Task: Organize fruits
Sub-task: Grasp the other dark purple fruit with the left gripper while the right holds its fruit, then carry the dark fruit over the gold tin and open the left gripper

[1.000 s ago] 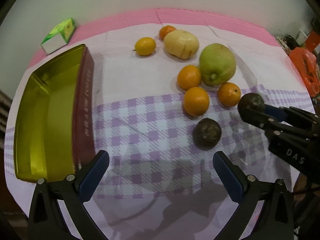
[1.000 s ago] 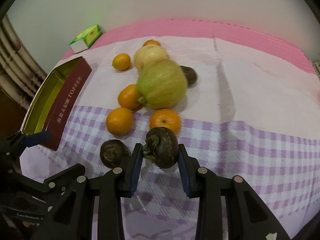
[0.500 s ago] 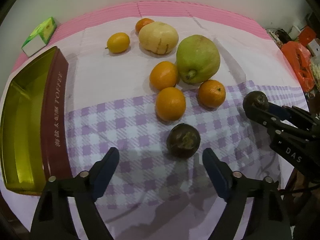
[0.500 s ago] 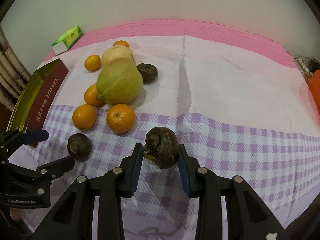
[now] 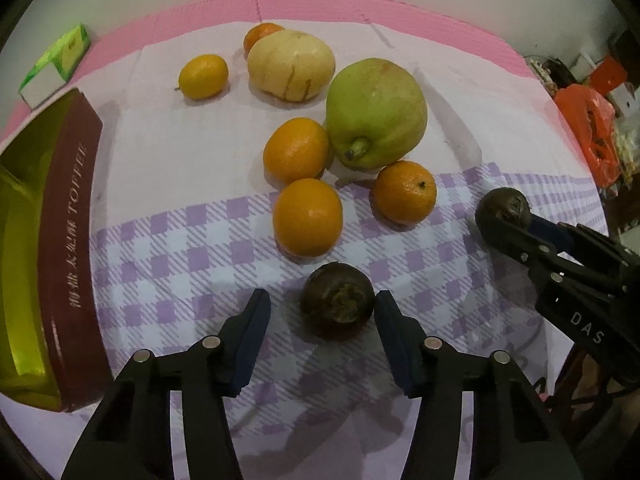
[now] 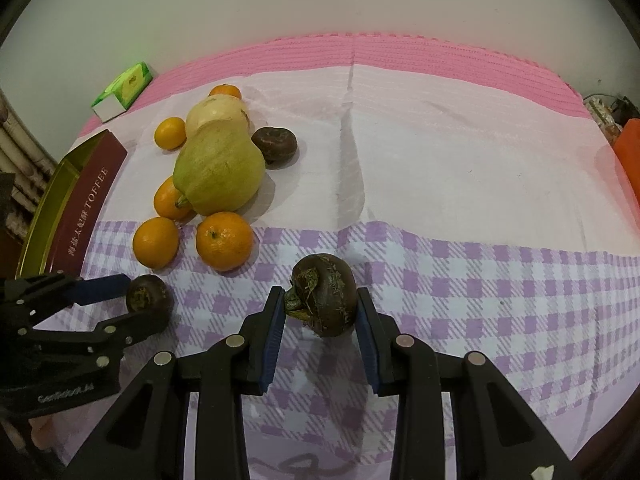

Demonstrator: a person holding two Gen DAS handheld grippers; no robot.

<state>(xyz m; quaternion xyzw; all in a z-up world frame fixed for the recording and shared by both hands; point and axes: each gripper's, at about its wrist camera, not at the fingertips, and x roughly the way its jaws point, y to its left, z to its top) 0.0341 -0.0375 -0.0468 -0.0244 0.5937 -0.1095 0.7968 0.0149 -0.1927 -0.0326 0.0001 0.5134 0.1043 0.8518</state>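
My left gripper [image 5: 322,312] is open around a dark brown fruit [image 5: 337,300] that lies on the checked cloth; its right finger is close to the fruit, the left one apart. My right gripper [image 6: 322,306] is shut on a second dark brown fruit [image 6: 325,294], which also shows in the left wrist view [image 5: 502,210]. Beyond lie three oranges [image 5: 307,216], a big green fruit [image 5: 376,112], a pale yellow fruit [image 5: 291,64] and a small yellow one [image 5: 203,76]. A third dark fruit [image 6: 275,145] lies behind the green one.
An open gold and maroon toffee tin [image 5: 76,208] stands at the left table edge. A small green and white box [image 5: 56,64] lies at the back left. Orange bags [image 5: 588,128] sit off the table to the right.
My left gripper has moved forward and to the right, so the dark fruit on the cloth now sits between its fingers. My right gripper has shifted right with its fruit.
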